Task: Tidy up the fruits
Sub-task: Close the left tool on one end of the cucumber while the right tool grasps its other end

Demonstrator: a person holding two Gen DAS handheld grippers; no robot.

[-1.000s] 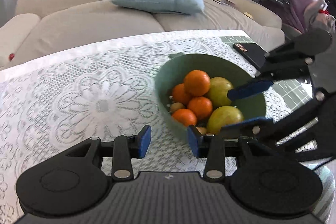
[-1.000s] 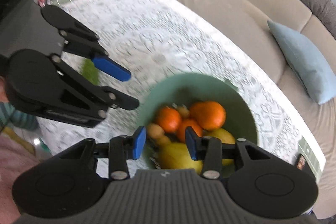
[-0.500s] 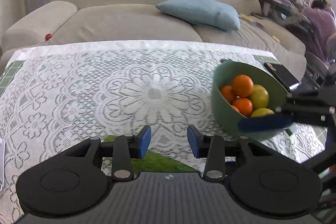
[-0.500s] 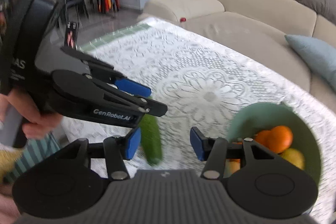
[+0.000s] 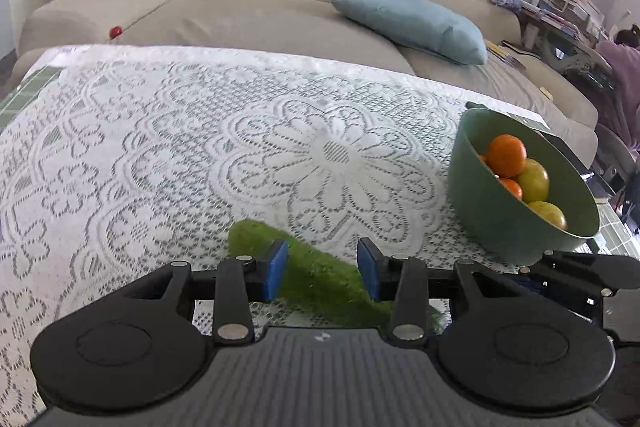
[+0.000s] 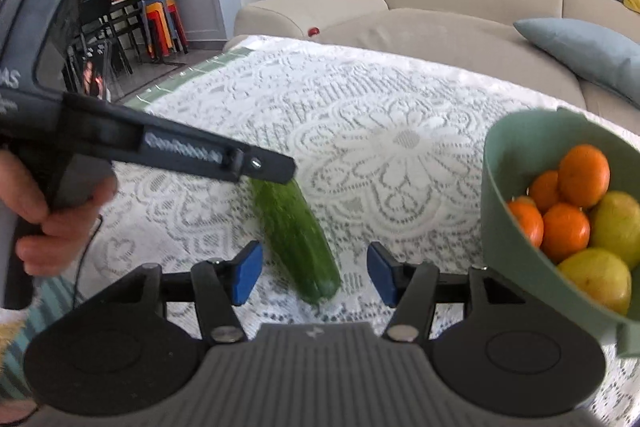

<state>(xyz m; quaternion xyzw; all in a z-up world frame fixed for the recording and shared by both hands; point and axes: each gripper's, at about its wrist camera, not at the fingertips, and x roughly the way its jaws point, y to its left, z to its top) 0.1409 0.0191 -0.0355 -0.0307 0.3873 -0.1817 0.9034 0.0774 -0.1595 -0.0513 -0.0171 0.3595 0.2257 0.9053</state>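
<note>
While a cucumber (image 6: 296,239) lay on the counter (image 6: 360,99), both hand-held grippers hung over it, left (image 5: 322,269) gaping, right (image 6: 314,277) just widened

Cucumber (image 5: 320,275) between left gripper (image 5: 322,269) pads

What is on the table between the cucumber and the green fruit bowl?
Only bare lace tablecloth. In the right wrist view the cucumber and the bowl are apart, with nothing lying between them.
</note>
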